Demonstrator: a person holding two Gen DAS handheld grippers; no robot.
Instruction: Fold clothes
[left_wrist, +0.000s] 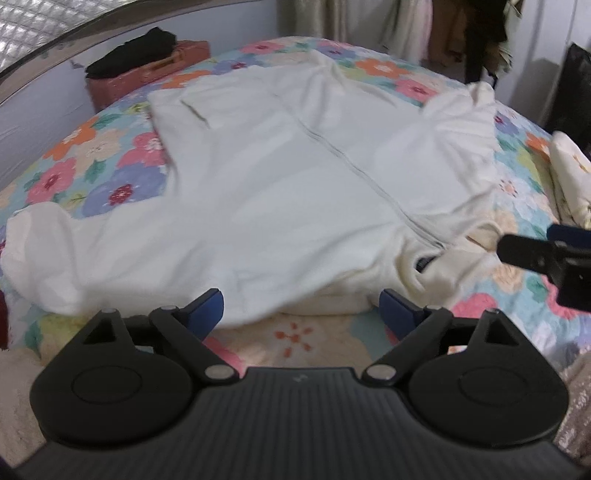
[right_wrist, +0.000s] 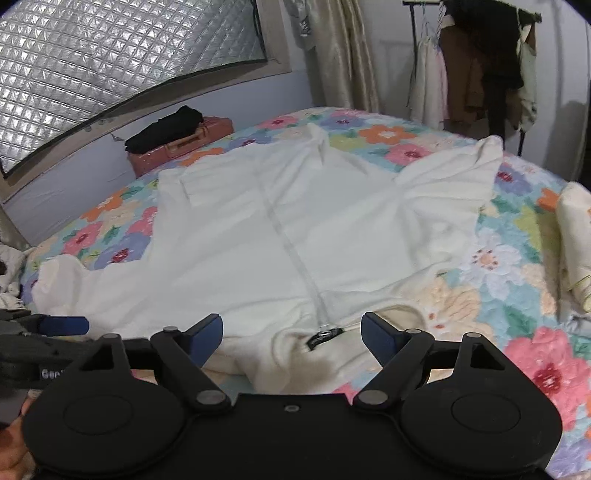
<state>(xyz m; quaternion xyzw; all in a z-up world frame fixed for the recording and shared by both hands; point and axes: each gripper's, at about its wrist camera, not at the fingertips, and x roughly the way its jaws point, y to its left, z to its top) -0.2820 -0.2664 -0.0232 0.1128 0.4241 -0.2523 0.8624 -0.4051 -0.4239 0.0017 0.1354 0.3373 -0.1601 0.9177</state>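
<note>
Fingers (right_wrist: 207, 332) apart above floral bedspread (right_wrist: 480, 295)

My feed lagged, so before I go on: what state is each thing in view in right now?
White zip jacket: spread flat on the bed, front up, zipped, unfolded, both sleeves out to the sides.
Left gripper: jaws open, empty, at the jacket's near edge.
Right gripper: jaws open, empty, at the collar.
Pink case: closed, dark clothes folded on top.
Floral bedspread: laid flat under the jacket.
</note>
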